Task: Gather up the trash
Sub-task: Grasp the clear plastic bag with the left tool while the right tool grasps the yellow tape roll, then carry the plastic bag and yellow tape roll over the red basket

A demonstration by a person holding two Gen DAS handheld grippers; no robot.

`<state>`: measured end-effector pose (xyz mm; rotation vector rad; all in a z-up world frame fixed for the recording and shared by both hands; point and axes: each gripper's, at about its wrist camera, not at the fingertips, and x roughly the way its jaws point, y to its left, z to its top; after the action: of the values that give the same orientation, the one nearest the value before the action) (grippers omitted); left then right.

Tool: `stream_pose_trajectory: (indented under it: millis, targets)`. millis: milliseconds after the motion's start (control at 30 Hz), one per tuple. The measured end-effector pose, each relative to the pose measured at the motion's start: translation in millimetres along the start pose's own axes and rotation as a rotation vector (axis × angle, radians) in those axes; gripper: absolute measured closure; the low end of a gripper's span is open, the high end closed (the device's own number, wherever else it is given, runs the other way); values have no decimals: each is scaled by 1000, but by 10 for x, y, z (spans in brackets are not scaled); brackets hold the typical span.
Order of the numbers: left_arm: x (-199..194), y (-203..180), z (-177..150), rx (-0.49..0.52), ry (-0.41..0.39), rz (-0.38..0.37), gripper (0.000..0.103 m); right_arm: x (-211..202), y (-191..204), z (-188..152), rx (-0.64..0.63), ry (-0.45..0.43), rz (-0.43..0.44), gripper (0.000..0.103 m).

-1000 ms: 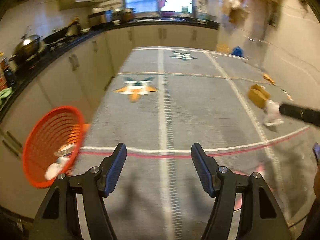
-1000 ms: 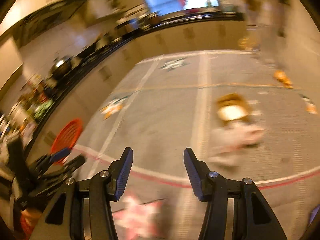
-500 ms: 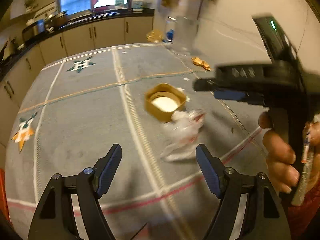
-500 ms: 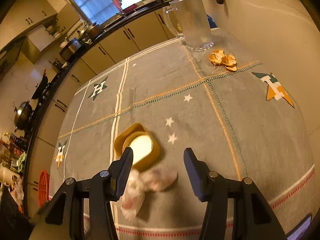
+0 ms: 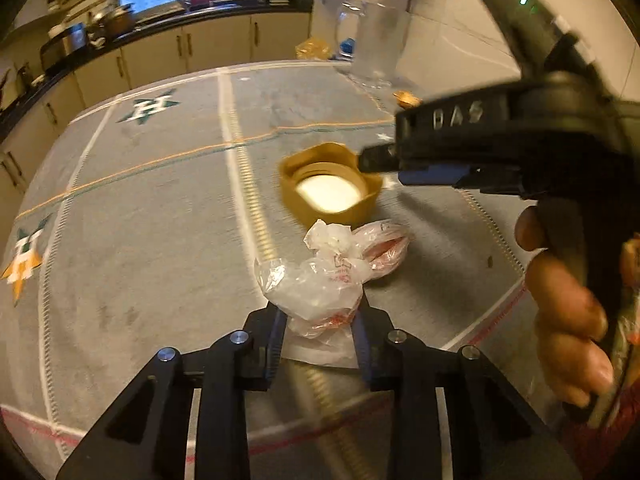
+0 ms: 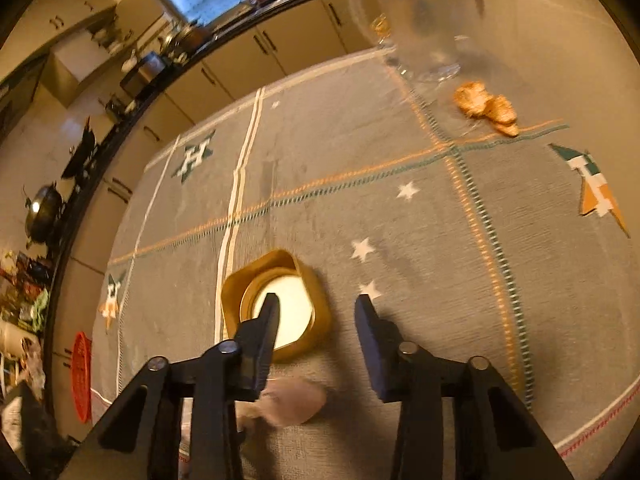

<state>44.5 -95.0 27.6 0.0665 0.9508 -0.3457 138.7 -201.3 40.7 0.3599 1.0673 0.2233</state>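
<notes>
A crumpled clear plastic bag [image 5: 320,280] with red print lies on the grey tablecloth. My left gripper [image 5: 319,326] has closed on its near end. A gold jar lid [image 5: 330,190] lies upside down just beyond the bag. My right gripper [image 6: 316,312] is open, its left finger over the lid [image 6: 280,300]; the bag shows blurred below it [image 6: 288,398]. The right gripper also shows in the left wrist view [image 5: 460,152], held above the lid. Orange peel pieces [image 6: 486,108] lie farther back.
A glass pitcher [image 6: 412,20] stands at the table's far right by the wall. A red basket [image 6: 81,376] sits off the table's left edge. Kitchen counters with pots run along the left and back.
My left gripper swung from the basket side to the bag and closed on it. My right gripper moved forward over the gold lid.
</notes>
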Motion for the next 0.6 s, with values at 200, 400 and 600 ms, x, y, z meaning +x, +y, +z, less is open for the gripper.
stream_pose_trajectory:
  millis: [200, 400, 600]
  targets:
    - [-330, 263, -146, -40, -54, 50, 74, 181, 65, -56, -28, 31, -47, 82]
    - [-680, 531, -285, -80, -124, 101, 74, 134, 202, -166, -48, 26, -54, 91]
    - [-904, 874, -377, -139, -168, 147, 74, 4, 645, -394, -125, 16, 6, 91]
